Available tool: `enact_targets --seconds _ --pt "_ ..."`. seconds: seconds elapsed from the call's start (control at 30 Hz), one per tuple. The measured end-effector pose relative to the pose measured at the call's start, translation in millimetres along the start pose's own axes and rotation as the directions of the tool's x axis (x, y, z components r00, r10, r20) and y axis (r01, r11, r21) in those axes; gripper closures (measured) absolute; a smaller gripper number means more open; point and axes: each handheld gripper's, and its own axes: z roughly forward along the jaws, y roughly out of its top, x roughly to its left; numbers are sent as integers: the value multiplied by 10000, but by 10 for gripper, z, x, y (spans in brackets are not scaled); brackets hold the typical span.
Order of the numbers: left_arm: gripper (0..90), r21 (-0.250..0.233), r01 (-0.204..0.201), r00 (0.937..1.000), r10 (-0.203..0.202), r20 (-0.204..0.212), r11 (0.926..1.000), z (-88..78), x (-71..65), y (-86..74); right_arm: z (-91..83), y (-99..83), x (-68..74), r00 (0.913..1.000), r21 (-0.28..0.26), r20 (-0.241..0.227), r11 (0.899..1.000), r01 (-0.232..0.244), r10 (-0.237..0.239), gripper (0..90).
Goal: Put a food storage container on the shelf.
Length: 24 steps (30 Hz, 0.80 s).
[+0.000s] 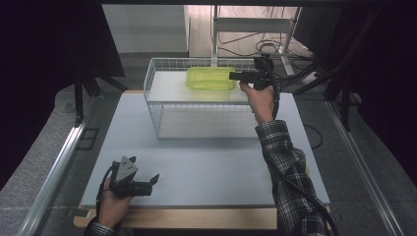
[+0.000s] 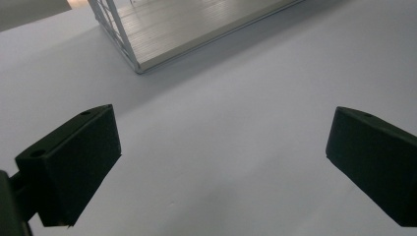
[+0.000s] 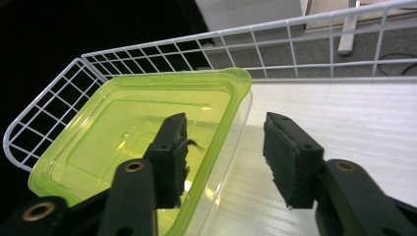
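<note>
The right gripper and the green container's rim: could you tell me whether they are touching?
Cannot tell. In the right gripper view, the right gripper straddles the green container rim: the outer jaw stands clear with a gap, but the inner jaw overlaps the wall, hiding contact.

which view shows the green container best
The right gripper view: the green container is close up inside the wire basket, one of the right gripper jaws inside its rim, the other outside. The high view shows it small and distant. The left gripper view shows a basket corner.
</note>
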Motion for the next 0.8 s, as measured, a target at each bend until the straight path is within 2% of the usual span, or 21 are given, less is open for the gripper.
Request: enact_targets --seconds 0.17,0.23,0.43,0.5,0.67,0.8 --pt "8 40 135 9996 -136 251 9999 -7 2 5 -97 -11 11 9985 105 -409 9993 372 -367 418" --pt "8 41 147 9995 -148 281 9999 -8 4 6 -139 -35 35 9962 196 -567 9976 665 -653 380" --pt "7 -55 227 9992 -225 316 9997 -12 11 2 -227 -101 84 9905 249 -847 9935 1109 -1084 318" --pt "7 -45 228 9992 -226 328 9997 -9 9 2 -266 -134 97 9882 293 -1064 9931 1136 -1099 307" --pt "7 -88 198 9993 -195 310 9998 -12 6 2 -358 -213 153 9830 302 -1110 9882 1503 -1462 275" --pt "7 -121 229 9993 -226 295 9997 -8 9 -1 -424 -305 195 9748 316 -1192 9806 1936 -1886 240"
